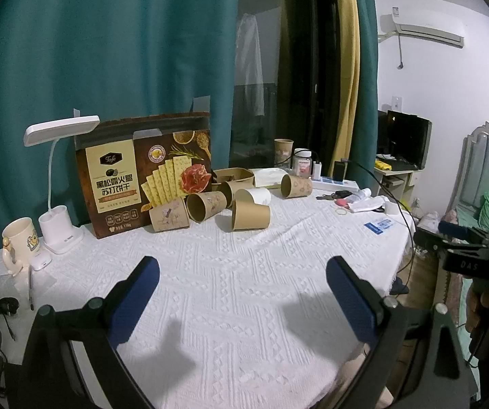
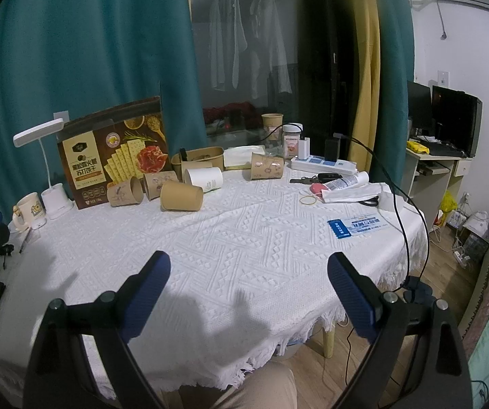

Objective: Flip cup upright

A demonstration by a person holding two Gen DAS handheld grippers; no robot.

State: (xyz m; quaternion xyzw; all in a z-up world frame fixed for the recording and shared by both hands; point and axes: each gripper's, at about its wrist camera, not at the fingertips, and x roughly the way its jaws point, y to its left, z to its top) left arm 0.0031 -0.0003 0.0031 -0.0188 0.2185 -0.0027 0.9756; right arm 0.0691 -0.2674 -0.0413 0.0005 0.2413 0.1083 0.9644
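Blue fingers (image 1: 142, 293) apart; plain brown cup (image 1: 250, 215) lies sideways.

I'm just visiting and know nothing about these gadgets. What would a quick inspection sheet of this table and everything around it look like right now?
Surface: white tablecloth with a woven pattern, fringed at the near edge.
Job's things: paper cups lying on their sides near the cracker box; plain brown cup nearest; white cup behind it.
Clutter: desk lamp, mug, keys, rubber band, blue card.
Grippers: left gripper and right gripper both open, empty, above bare cloth.
Cables: black cable running off the table's right edge.
Surroundings: teal curtain, monitor, air conditioner.
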